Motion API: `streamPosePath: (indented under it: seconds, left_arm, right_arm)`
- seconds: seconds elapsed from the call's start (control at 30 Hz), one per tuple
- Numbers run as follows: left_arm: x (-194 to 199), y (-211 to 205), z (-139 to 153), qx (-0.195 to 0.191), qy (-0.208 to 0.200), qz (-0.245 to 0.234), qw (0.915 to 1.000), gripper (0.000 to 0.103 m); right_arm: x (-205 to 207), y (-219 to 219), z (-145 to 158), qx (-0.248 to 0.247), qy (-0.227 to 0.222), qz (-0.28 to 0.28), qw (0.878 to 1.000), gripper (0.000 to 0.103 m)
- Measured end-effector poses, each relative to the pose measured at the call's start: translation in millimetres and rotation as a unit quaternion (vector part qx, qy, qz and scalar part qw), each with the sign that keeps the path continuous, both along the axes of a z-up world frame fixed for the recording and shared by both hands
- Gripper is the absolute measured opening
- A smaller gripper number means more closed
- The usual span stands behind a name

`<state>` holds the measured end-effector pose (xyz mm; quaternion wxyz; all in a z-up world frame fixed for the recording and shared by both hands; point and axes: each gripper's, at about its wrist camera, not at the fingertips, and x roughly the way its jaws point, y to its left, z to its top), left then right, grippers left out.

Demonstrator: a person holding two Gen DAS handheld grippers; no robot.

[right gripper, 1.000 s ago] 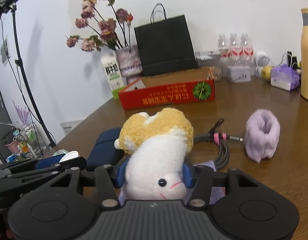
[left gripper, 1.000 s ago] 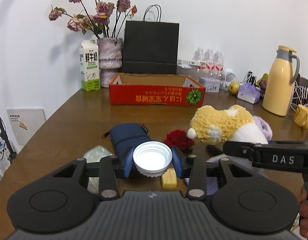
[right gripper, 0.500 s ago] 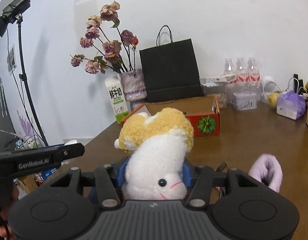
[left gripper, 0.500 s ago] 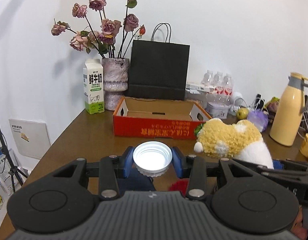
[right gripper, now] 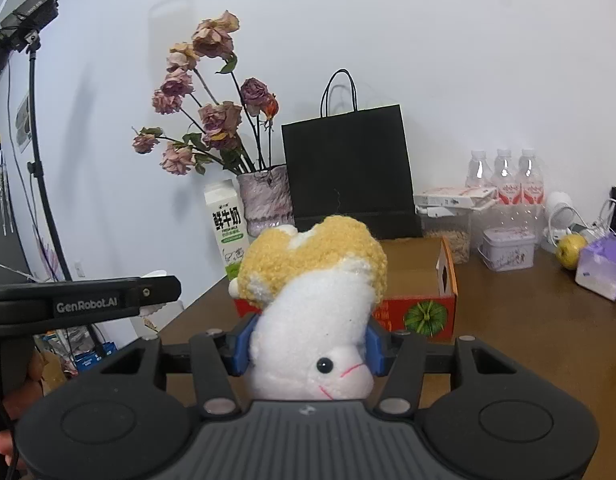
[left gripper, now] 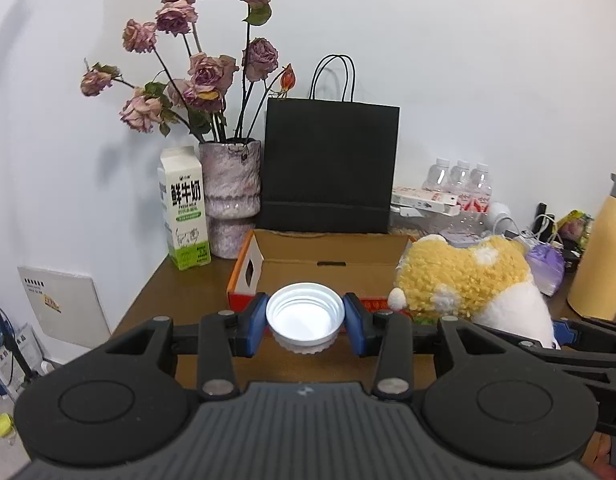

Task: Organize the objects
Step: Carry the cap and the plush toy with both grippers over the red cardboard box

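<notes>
Brown table (right gripper: 528,320), red box (right gripper: 424,312), milk carton (left gripper: 184,208)

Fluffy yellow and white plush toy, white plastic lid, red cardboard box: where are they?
Fluffy yellow and white plush toy (right gripper: 312,320), right wrist view, white belly.
White plastic lid (left gripper: 304,316), left wrist view, inside face.
Red cardboard box (left gripper: 332,254), left wrist view, inner back wall.

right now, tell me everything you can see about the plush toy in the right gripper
The plush toy is soft and fuzzy, with a white face and belly and a curly yellow back with white patches. It has a black bead eye and a stitched pink mouth. It hangs head-down towards the camera, clamped between the blue pads of the right gripper, in front of the red cardboard box.
</notes>
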<state>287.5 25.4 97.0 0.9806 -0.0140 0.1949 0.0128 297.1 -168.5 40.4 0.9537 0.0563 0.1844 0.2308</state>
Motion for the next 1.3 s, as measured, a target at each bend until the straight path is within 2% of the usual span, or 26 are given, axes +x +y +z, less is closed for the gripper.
streamPosePath:
  seconds: [0.13, 0.4, 0.6, 0.77, 0.93, 1.3]
  left_arm:
    - [28, -2, 7, 0.017, -0.004, 0.006, 0.9998, 0.041]
    - [101, 3, 13, 0.016, 0.021, 0.018, 0.9995, 0.041]
    - [152, 9, 14, 0.011, 0.034, 0.030, 0.9989, 0.041]
    - [187, 9, 9, 0.024, 0.037, 0.046, 0.9980, 0.041]
    - [223, 9, -1, 0.029, 0.051, 0.051, 0.9970, 0.041]
    - [294, 0, -53, 0.069, 0.108, 0.055, 0.9902, 0.041]
  right_arm:
    - [33, 5, 9, 0.005, 0.012, 0.003, 1.000, 0.052]
    - [106, 19, 23, -0.008, 0.026, -0.002, 1.000, 0.052]
    - [156, 26, 27, -0.025, 0.034, -0.012, 0.999, 0.052]
    - [201, 30, 22, -0.038, 0.054, -0.019, 0.998, 0.052]
    - [240, 36, 11, -0.061, 0.071, -0.021, 0.995, 0.052]
    - [307, 54, -25, -0.099, 0.115, -0.021, 0.988, 0.053]
